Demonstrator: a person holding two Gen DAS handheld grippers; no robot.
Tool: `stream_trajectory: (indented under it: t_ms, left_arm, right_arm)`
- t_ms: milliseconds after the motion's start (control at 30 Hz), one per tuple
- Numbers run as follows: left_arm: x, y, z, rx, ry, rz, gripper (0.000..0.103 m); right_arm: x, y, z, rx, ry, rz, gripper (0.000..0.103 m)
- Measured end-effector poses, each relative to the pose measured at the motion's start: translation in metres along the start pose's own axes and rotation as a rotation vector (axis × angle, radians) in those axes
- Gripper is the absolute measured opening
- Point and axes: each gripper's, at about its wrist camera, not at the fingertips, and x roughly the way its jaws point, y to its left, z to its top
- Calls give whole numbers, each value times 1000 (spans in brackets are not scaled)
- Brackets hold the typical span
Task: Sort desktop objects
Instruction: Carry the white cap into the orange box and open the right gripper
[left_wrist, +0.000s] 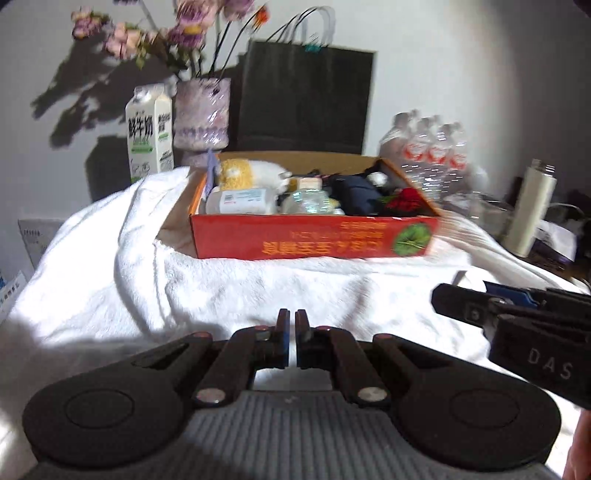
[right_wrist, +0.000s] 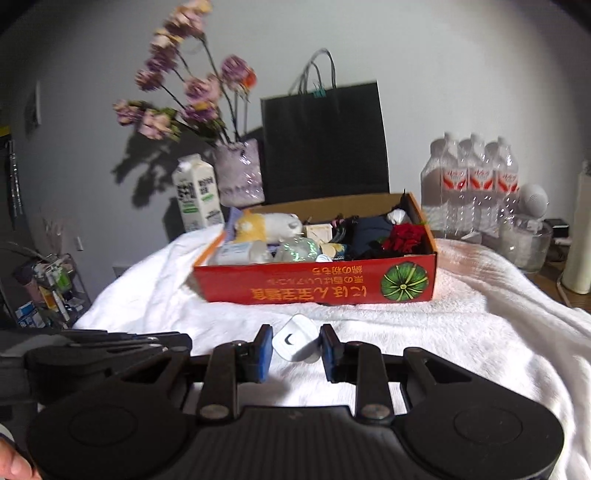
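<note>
White blanket (right_wrist: 424, 350) fills the lower half of both views. Red box (right_wrist: 317, 282) sits mid-frame on it — packed with a plush, bottles, a dark pouch and a red rose. Right gripper (right_wrist: 296, 349) at bottom centre is spread, a small white charger (right_wrist: 295, 341) between its fingers, contact unclear. Left gripper (left_wrist: 291, 332) is nearly pressed together — holding nothing.

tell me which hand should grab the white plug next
Right. The right gripper is open with the plug between its fingers, facing the box. The left gripper is nearly shut, with only cloth ahead.
</note>
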Motion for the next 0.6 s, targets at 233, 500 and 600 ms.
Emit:
stream_trajectory:
  t_ms: [233, 500, 600]
  left_arm:
    - [-76, -18, -41, 7, -53, -54, 5]
    - [-135, -30, -97, -2, -79, -38, 5]
    - [-137, -33, -103, 2, -63, -49, 4]
  right_arm:
    - [-78, 24, -38, -88, -72, -8, 26]
    - [-139, 33, -86, -103, -69, -2, 26]
    - [-150, 36, -93, -95, -71, 6, 26]
